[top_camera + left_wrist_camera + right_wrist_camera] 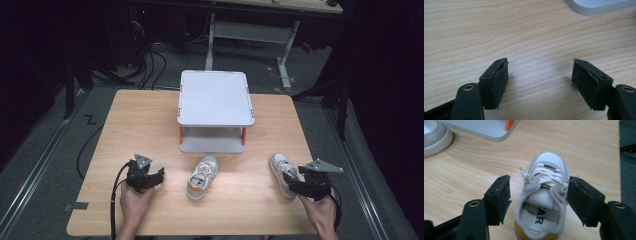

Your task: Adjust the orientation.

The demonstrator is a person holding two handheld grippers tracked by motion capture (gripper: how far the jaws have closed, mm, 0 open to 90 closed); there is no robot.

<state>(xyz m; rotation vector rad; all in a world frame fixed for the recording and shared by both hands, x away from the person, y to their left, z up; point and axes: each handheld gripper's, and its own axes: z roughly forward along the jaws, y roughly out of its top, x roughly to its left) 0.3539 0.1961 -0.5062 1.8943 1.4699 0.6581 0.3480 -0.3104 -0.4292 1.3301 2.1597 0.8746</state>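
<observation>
Two small white and grey shoes with yellow heels lie on the wooden table [150, 125]. One shoe [202, 178] sits at the front centre, toe pointing away. The other shoe [281, 171] [544, 195] lies at the front right, and my right gripper [296, 184] [539, 180] is open astride its heel end, one jaw on each side of the collar. My left gripper [156, 176] [540, 65] is open over bare wood to the left of the centre shoe, with nothing between its jaws.
A grey two-level shelf [215, 97] with orange posts stands at the table's back centre; its base corner [596, 6] [486, 130] lies just ahead of both grippers. The centre shoe's toe [434, 135] is at the upper left of the right gripper view. Floor cables lie beyond the table.
</observation>
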